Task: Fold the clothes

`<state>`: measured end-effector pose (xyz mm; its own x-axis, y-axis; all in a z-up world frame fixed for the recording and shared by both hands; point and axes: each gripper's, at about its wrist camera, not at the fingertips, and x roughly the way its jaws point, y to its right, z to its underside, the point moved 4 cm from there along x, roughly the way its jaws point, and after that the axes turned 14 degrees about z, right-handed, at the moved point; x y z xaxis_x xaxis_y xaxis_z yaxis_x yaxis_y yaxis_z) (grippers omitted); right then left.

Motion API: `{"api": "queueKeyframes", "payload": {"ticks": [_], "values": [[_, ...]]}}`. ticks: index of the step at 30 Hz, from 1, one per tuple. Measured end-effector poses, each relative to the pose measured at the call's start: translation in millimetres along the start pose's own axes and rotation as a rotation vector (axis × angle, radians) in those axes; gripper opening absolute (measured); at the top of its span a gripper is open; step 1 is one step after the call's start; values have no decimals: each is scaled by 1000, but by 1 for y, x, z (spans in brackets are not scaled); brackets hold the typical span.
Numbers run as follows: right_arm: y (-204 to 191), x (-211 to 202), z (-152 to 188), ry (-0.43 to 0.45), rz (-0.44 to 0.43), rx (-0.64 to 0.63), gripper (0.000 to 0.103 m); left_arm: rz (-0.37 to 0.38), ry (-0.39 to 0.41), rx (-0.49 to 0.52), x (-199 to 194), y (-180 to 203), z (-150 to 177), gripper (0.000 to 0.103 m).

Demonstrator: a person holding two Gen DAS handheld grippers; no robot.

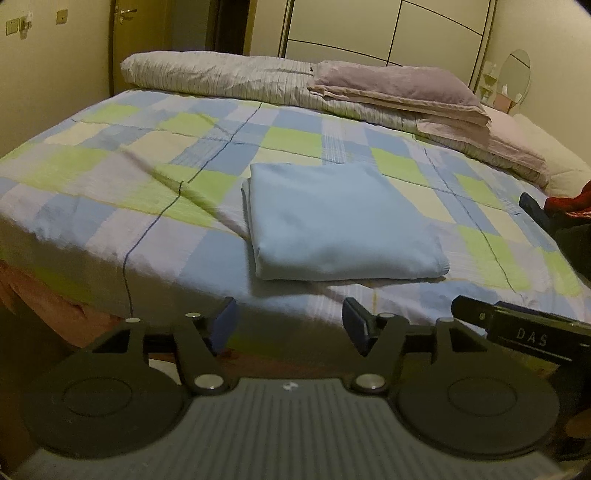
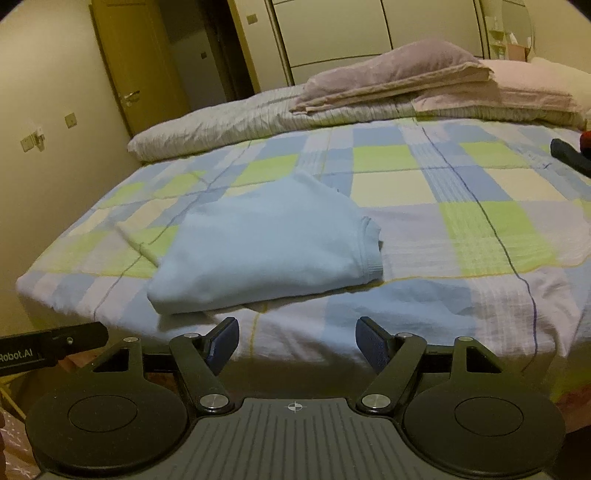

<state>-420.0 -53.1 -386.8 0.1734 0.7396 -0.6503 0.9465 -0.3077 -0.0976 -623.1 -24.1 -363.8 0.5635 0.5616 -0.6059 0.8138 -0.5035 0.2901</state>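
A light blue garment [image 1: 340, 221] lies folded into a neat rectangle on the checked bedsheet [image 1: 110, 155], near the bed's front edge. It also shows in the right wrist view [image 2: 266, 251], left of centre. My left gripper [image 1: 290, 325] is open and empty, held off the bed's front edge just short of the garment. My right gripper [image 2: 297, 343] is open and empty too, in front of the bed edge, to the right of the garment's near corner. The right gripper's side [image 1: 517, 328] shows at the lower right of the left wrist view.
A folded striped quilt [image 1: 229, 77] and folded mauve bedding [image 1: 399, 88] lie along the far side of the bed. A red and dark item [image 1: 569, 206] sits at the right edge. A door [image 2: 140, 62] and wardrobe [image 2: 332, 29] stand behind.
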Motion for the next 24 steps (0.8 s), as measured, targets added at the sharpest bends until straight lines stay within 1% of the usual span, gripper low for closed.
{"api": "queueKeyframes", "payload": {"ticks": [8,17,21,24], "values": [[-9,-19,-1,40,-1,-25,73,3,18,21,-13,3,2,63],[-8,-29,1,68,21,-34,73,49,5,20,-9,3,5,63],[-8,-28,0,77,21,-22,73,86,5,-10,-7,-5,8,63],[-5,-23,-2,91,13,30,73,125,16,-53,-4,-15,10,63]]}}
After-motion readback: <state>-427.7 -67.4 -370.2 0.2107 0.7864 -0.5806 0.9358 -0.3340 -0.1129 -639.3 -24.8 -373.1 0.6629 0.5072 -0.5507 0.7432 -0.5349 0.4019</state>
